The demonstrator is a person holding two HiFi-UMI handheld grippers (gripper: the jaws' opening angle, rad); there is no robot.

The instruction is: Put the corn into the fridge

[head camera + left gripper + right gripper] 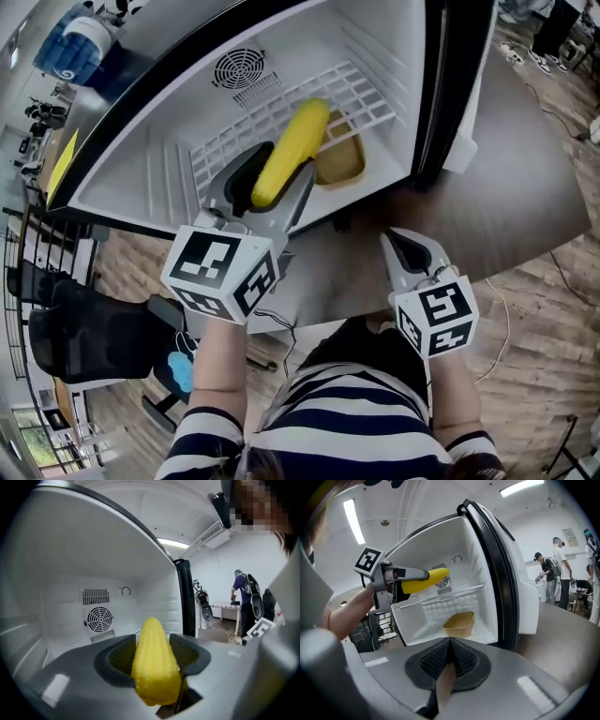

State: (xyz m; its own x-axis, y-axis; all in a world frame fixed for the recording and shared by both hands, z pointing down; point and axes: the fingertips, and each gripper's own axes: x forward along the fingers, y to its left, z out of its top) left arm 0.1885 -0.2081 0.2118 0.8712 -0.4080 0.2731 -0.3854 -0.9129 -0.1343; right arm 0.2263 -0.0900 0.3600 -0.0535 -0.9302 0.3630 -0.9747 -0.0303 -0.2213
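Well inside the fridge [375, 56], left claw [277, 174] grips corn [295, 141].

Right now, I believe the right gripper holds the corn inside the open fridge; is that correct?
Not quite: the left gripper holds the corn inside the open fridge. The left gripper view shows its jaws clamped on it; the right gripper is shut and empty.

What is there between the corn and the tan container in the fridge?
The white wire shelf lies between them: the corn is held above it, the tan container stands below it. The right gripper view shows this most clearly.
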